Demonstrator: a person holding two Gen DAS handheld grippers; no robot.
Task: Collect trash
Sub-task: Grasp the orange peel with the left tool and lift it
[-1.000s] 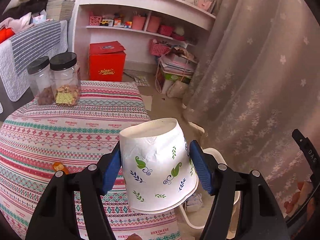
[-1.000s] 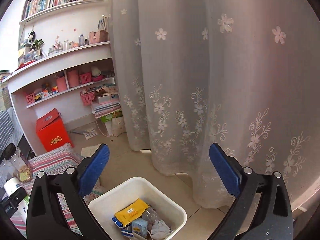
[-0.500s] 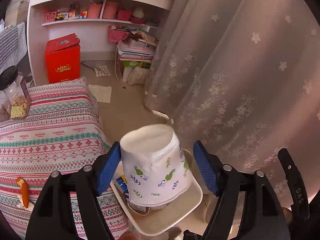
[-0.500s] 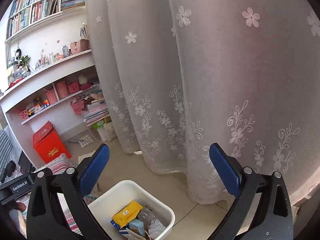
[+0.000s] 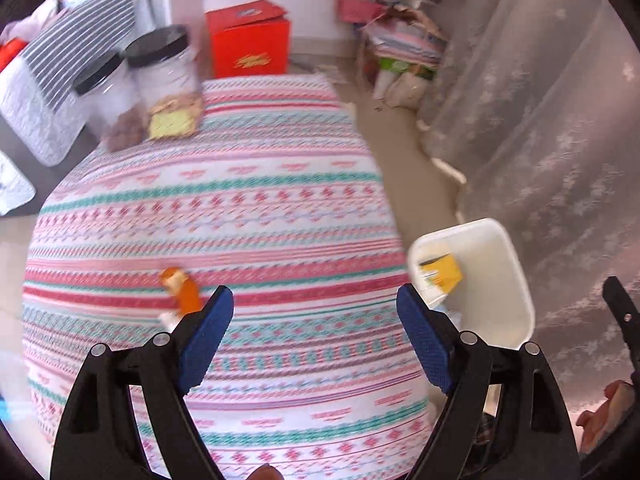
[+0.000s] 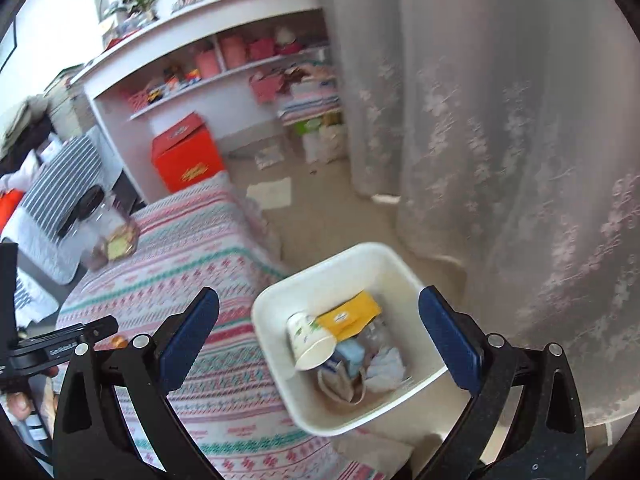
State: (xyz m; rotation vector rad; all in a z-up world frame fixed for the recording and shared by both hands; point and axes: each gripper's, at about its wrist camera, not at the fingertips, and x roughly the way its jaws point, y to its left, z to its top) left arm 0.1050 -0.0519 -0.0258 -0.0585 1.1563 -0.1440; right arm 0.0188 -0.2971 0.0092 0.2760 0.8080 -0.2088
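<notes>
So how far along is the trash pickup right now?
Done: the paper cup lies in the white bin with other wrappers. In hand: nothing; the left claw and right claw are both open. Left: the orange wrapper on the striped tablecloth, just ahead of the left claw.

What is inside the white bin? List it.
In the bin: a paper cup on its side, a yellow packet, a blue carton, crumpled tissue and a brownish wrapper. Anything beneath them is hidden.
</notes>
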